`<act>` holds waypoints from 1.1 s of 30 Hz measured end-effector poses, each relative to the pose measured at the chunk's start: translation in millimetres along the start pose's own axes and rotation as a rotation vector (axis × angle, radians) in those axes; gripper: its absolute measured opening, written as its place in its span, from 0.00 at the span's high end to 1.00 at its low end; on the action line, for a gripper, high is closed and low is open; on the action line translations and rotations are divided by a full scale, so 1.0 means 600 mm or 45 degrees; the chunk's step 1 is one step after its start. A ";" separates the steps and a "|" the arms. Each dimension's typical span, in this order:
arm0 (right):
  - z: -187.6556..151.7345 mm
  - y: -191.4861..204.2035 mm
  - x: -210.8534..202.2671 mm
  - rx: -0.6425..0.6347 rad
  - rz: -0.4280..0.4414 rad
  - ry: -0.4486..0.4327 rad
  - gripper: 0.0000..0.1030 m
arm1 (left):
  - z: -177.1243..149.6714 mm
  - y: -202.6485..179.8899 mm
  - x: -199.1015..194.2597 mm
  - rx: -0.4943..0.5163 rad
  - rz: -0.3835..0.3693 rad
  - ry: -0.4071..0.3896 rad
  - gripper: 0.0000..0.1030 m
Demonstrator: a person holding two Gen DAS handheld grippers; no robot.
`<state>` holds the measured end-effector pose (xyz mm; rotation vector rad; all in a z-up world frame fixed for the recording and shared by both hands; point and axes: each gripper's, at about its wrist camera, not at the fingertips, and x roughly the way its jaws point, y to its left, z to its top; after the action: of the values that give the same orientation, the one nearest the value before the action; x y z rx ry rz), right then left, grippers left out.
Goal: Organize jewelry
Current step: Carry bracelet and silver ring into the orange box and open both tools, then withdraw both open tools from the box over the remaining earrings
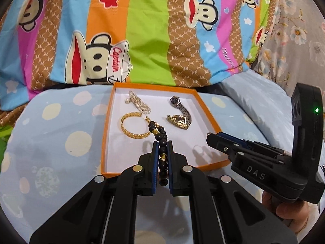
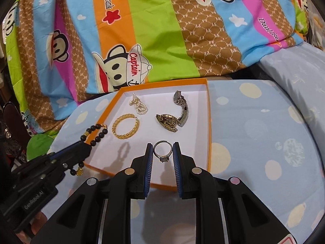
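An orange box [image 1: 107,122] with a white floor sits on the bed; it also shows in the right wrist view [image 2: 209,122]. Inside lie a pearl strand [image 1: 139,102], a gold bangle [image 1: 134,129], a silver watch [image 1: 179,104] and a gold watch [image 1: 178,121]. My left gripper [image 1: 163,144] is shut on a black bead bracelet [image 1: 160,134] and holds it above the box's near edge. My right gripper [image 2: 163,147] is shut on a silver ring [image 2: 162,151] over the box's front part. Each gripper appears in the other's view, left [image 2: 87,148] and right [image 1: 211,138].
The box rests on a pale blue dotted sheet [image 1: 61,142]. A bright striped cartoon quilt [image 1: 142,30] is heaped behind it. A floral cloth [image 1: 294,40] lies at the far right. A hand [image 1: 288,209] holds the right gripper's handle.
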<state>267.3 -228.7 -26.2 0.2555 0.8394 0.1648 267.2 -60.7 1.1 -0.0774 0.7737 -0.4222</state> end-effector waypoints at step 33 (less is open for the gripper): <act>-0.188 -0.055 -0.283 0.070 -0.145 -0.165 0.56 | -0.140 0.014 -0.200 -0.070 -0.001 -0.029 0.68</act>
<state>72.4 -283.8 13.3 0.2662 0.7283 0.0182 135.7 2.0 18.4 -0.1338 0.7631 -0.4002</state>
